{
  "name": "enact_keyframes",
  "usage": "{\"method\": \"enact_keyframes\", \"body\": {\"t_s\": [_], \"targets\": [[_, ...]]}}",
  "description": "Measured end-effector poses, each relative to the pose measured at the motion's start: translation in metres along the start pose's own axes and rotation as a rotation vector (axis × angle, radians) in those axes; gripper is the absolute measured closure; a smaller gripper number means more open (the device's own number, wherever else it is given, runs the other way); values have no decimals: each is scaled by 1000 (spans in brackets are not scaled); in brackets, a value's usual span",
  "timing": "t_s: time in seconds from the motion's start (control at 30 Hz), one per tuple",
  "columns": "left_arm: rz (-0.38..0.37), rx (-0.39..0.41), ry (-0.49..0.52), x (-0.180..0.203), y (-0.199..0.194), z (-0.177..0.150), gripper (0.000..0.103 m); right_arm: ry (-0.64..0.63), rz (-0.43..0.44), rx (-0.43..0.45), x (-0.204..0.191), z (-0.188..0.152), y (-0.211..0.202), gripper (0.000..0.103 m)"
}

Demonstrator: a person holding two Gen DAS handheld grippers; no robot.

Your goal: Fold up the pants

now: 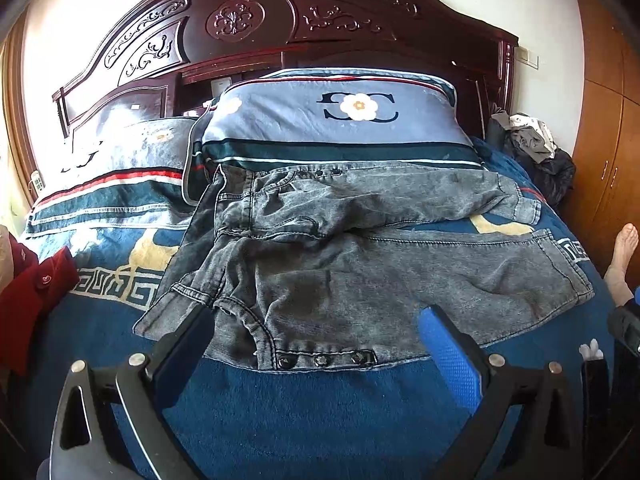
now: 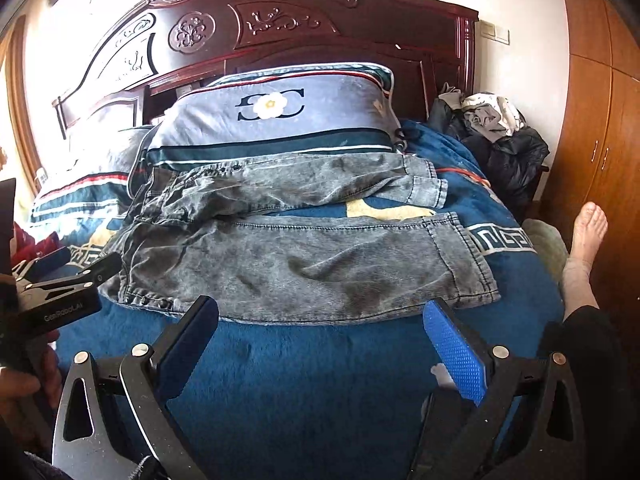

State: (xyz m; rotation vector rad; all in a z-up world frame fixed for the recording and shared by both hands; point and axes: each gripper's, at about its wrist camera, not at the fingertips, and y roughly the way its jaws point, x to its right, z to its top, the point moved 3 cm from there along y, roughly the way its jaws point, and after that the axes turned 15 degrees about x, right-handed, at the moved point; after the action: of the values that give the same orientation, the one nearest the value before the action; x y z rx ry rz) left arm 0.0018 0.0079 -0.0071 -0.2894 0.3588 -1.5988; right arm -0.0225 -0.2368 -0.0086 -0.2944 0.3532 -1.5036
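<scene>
Grey washed denim pants (image 1: 360, 264) lie spread on a blue bed blanket (image 1: 320, 408), waist at the left, two legs running right, the far leg resting against a pillow. My left gripper (image 1: 316, 320) is open and empty, its fingers over the near waistband by the buttons (image 1: 320, 360). In the right wrist view the pants (image 2: 300, 252) lie ahead. My right gripper (image 2: 320, 316) is open and empty, hovering just short of the near leg's edge. The left gripper (image 2: 76, 268) shows at that view's left edge.
Two blue pillows (image 1: 336, 120) lean on a carved dark wood headboard (image 1: 280, 20). A pile of dark clothes (image 2: 496, 140) sits at the bed's far right corner. A red garment (image 1: 28, 292) lies at the left. A bare foot (image 2: 584, 232) and a wooden wardrobe (image 2: 600, 120) are at the right.
</scene>
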Motion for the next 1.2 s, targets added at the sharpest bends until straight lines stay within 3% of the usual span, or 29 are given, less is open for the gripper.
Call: {"method": "enact_keyframes", "body": {"t_s": [0.3,0.57,1.2], "targets": [[-30,-6,-8,2,-6,0,0,-15,-1,3,-2,3,-9,0],[-51,-4,-84,-5,-6,1,0,-4,-3,0,-1,8,-9,0],[-23,-17,-63,-6,-3,-1,0,45,12,-23,-2,9,6,0]]}}
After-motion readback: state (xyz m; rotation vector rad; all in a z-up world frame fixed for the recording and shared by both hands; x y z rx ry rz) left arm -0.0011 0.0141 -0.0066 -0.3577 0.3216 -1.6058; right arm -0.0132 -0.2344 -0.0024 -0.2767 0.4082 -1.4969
